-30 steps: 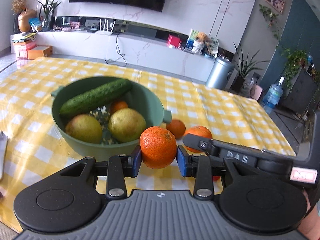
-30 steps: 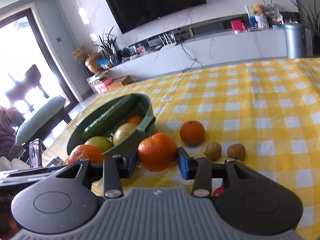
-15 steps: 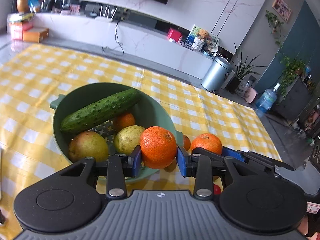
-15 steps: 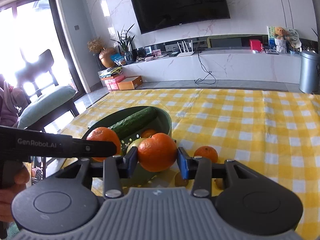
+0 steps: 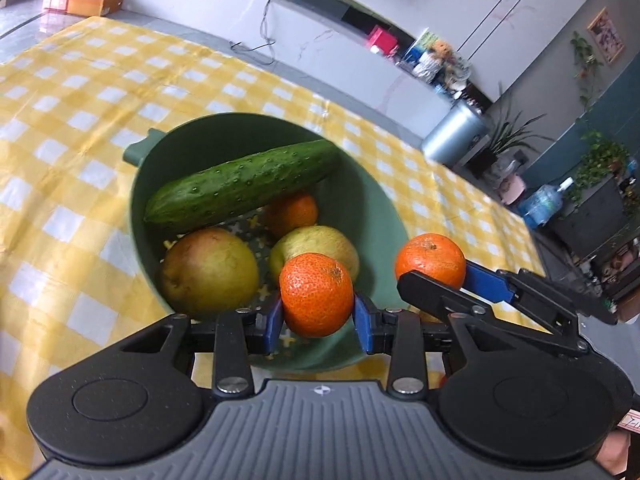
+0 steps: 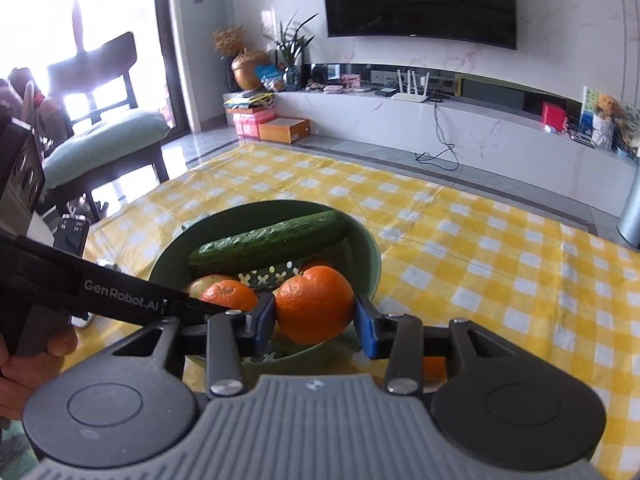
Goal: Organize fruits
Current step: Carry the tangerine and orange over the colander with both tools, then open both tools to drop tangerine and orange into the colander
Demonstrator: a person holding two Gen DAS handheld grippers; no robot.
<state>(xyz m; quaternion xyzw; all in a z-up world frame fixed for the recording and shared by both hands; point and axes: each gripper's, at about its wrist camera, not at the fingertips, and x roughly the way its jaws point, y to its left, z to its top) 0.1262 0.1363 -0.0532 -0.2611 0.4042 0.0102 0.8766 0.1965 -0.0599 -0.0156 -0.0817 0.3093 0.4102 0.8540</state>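
left gripper clamped on a mandarin, blue pads pressed to both sides, held over the near rim of the green bowl. right gripper gripping a second mandarin, angled in beside the left, above the bowl's right edge. inside the bowl: cucumber lying across the top, two pears below, a small orange under the cucumber. bowl resting on yellow checked tablecloth.

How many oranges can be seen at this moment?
3: one in the left gripper, one in the right gripper, one inside the green bowl beneath the cucumber. Others may be hidden behind the grippers.
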